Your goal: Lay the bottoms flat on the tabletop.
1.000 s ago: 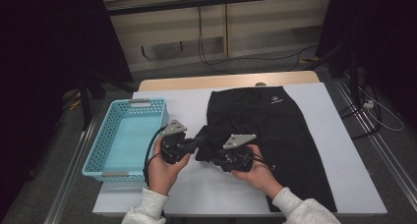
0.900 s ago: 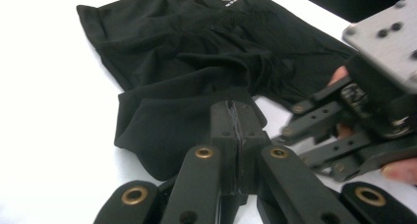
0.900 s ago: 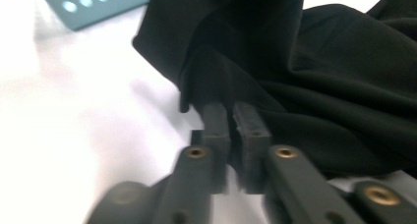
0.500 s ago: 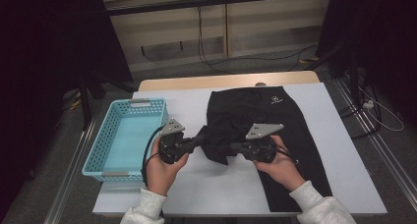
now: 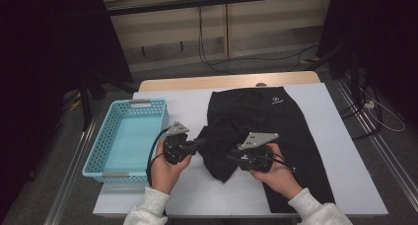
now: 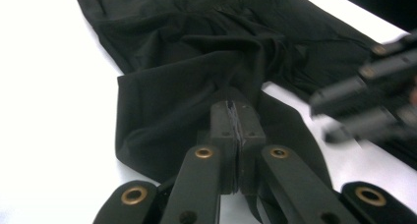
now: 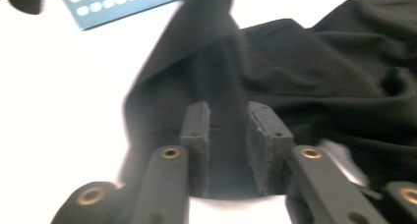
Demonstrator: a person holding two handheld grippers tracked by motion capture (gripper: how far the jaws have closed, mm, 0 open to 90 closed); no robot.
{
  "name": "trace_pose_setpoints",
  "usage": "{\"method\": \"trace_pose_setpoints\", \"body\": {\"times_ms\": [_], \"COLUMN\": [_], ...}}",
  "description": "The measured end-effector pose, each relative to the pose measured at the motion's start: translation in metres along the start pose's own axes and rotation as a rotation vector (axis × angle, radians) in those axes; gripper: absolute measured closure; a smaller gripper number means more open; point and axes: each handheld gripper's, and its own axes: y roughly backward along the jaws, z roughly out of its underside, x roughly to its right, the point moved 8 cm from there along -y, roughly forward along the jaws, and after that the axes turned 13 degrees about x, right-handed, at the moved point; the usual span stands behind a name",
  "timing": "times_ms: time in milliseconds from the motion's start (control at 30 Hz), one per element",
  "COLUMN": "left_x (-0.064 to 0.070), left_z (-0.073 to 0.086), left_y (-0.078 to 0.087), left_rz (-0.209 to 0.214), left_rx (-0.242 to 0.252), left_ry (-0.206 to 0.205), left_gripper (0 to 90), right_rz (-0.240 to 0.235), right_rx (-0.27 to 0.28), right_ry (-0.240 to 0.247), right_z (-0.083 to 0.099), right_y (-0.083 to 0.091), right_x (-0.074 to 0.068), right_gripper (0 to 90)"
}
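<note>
A black garment [image 5: 276, 121] lies spread on the white table [image 5: 182, 99], with its near left part folded over toward the middle. My left gripper [image 5: 201, 142] is shut on the edge of that fold, and the left gripper view shows black fabric [image 6: 196, 47] pinched between the closed jaws [image 6: 236, 118]. From the right, my right gripper [image 5: 230, 157] points left at the same fold. Its jaws [image 7: 227, 130] stand apart with a ridge of the cloth [image 7: 344, 62] running between the pads, which do not clamp it.
A light blue plastic basket [image 5: 98, 151] stands on the left part of the table, close beside my left hand. The table's front edge is just below both hands. Dark floor, cables and a wooden bench lie beyond the far edge.
My right gripper swung out to the right, then came back left and slightly down toward the fold. The left gripper kept its hold and barely moved.
</note>
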Motion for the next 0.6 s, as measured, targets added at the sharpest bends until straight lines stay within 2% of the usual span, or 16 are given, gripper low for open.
{"method": "trace_pose_setpoints", "body": {"times_ms": [167,233,300,367,400,433,500,600], "left_x": [-0.002,-0.002,-0.002,-0.003,-0.003,-0.004,-0.005,-0.006], "left_z": [0.001,0.001,0.001,0.001,0.001,0.001,0.001,0.004], "left_y": [-0.002,-0.002,-0.001,0.0,0.001,0.002,0.002,0.004], "left_rz": [-0.004,-0.003,-0.005,-0.007,-0.009,-0.01,-0.007,0.0], "left_rx": [0.001,0.001,0.002,0.0,0.001,0.003,0.001,-0.009], "left_ry": [0.01,0.01,0.012,0.015,0.016,0.016,0.022,0.024], "left_gripper": [88.9,88.9,88.9,88.9,88.8,88.8,88.8,88.6], "right_rz": [-0.08,-0.115,-0.123,-0.108,-0.103,-0.091,-0.064,-0.065], "right_rx": [-0.037,-0.047,-0.072,-0.095,-0.098,-0.105,-0.105,-0.101], "right_ry": [0.006,0.028,0.046,0.076,0.072,0.076,0.093,0.064], "right_z": [0.01,0.015,0.021,0.025,0.026,0.028,0.029,0.029], "right_y": [-0.01,-0.016,-0.022,-0.027,-0.029,-0.031,-0.032,-0.029], "right_x": [-0.025,-0.035,-0.043,-0.045,-0.045,-0.043,-0.039,-0.035], "right_gripper": [58.9,53.7,48.2,46.7,47.0,49.8,63.9,85.0]}}
